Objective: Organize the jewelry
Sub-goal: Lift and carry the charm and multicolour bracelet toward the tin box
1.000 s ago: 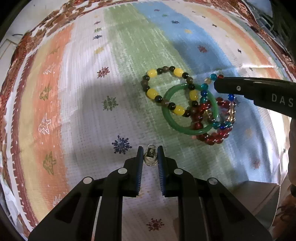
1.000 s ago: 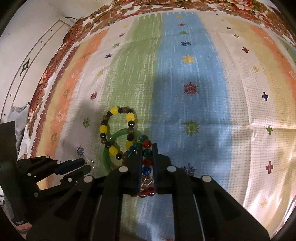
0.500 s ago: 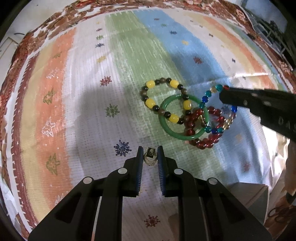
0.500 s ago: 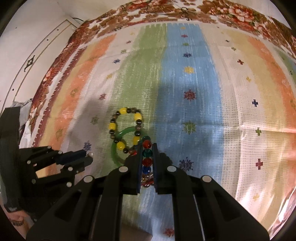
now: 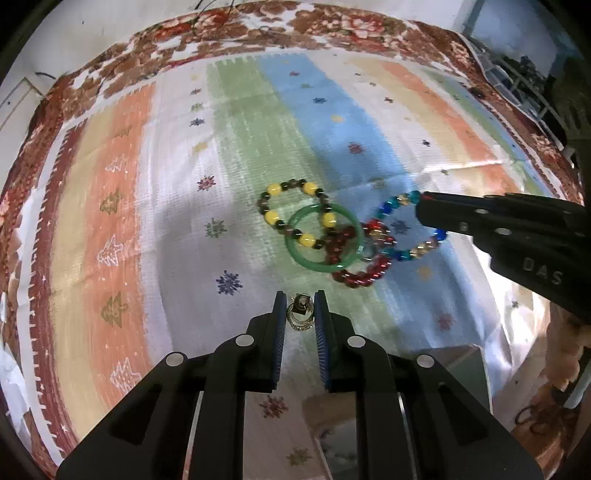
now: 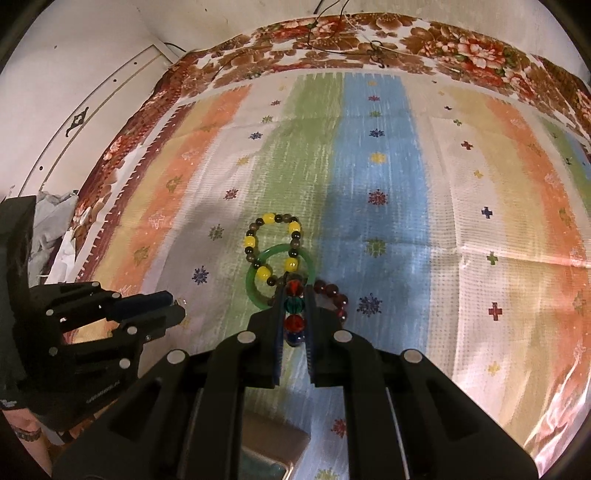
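Note:
My left gripper (image 5: 300, 314) is shut on a small gold ring cluster (image 5: 300, 314), held above the striped cloth. My right gripper (image 6: 294, 306) is shut on a multicoloured bead bracelet (image 6: 294, 304) and lifts it; in the left wrist view that bracelet (image 5: 406, 229) hangs from the right gripper's tip. On the cloth lie a green bangle (image 5: 323, 238), a yellow-and-brown bead bracelet (image 5: 291, 212) crossing it, and a dark red bead bracelet (image 5: 364, 275). They also show in the right wrist view: the bangle (image 6: 253, 284), the yellow bracelet (image 6: 273, 236), the red beads (image 6: 334, 291).
A striped, patterned cloth (image 5: 147, 206) covers the surface, with a floral border (image 6: 369, 29) at the far edge. A grey box (image 5: 447, 363) sits near me at lower right, also low in the right wrist view (image 6: 273, 446). A white wall (image 6: 74, 74) stands at left.
Both grippers have risen away from the cloth. The right gripper has pulled the multicoloured bracelet up and off the pile; the left still holds the rings.

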### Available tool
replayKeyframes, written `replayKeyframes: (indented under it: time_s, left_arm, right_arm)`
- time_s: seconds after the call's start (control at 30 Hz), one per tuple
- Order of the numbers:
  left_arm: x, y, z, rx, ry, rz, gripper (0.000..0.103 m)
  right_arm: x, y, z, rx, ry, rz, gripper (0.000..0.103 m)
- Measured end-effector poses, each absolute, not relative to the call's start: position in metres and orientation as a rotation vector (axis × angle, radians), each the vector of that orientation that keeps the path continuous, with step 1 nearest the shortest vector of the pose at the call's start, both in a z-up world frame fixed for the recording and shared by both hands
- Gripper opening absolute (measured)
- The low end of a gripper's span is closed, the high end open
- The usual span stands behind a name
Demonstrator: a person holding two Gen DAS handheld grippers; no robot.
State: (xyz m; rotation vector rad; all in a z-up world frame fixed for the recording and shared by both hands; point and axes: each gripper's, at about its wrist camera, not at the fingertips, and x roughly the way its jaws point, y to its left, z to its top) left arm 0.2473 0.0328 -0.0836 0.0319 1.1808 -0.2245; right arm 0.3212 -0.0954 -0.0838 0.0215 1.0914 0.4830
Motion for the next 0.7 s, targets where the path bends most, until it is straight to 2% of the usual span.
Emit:
replayKeyframes:
  time_s: [0.7]
  left_arm:
    - [0.213,0.023,-0.065,0.008,1.125,-0.264,0.015]
  right_arm:
    - [0.268,-0.103,-0.066,-0.016,1.021,0.464,0.011]
